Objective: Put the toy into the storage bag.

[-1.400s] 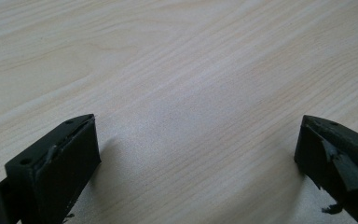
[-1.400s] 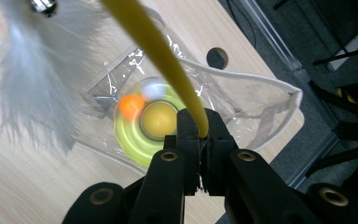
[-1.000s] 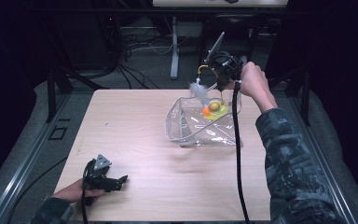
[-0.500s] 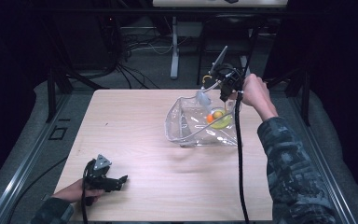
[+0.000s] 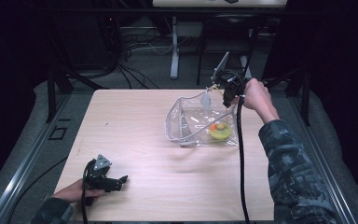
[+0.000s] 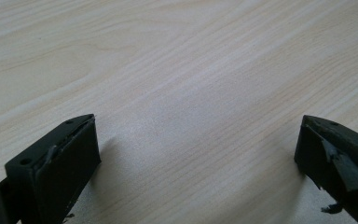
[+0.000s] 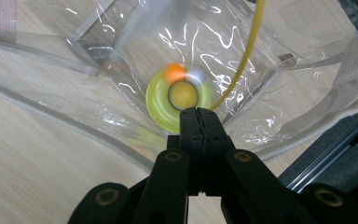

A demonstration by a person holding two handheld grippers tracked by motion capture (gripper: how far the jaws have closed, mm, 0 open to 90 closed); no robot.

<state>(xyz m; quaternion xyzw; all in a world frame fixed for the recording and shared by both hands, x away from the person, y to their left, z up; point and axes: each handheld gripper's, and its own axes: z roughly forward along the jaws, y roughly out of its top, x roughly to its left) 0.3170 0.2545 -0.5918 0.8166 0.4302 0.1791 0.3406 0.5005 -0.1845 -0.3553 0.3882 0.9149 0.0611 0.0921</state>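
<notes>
Right gripper (image 7: 199, 114) (jaws pressed together) above yellow ring (image 7: 179, 100); left gripper (image 6: 196, 154) wide.

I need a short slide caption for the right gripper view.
Shut right gripper above a yellow-green ring toy inside a clear plastic bag.

A clear, crinkled plastic pouch with pale fabric edging (image 5: 191, 123) lies on the far right part of the light wooden table (image 5: 135, 140), its mouth gaping open. Inside it, toward its right end, rests a yellow-green ring-shaped toy (image 5: 219, 131) bearing a small orange ball (image 7: 174, 72) on its rim
</notes>
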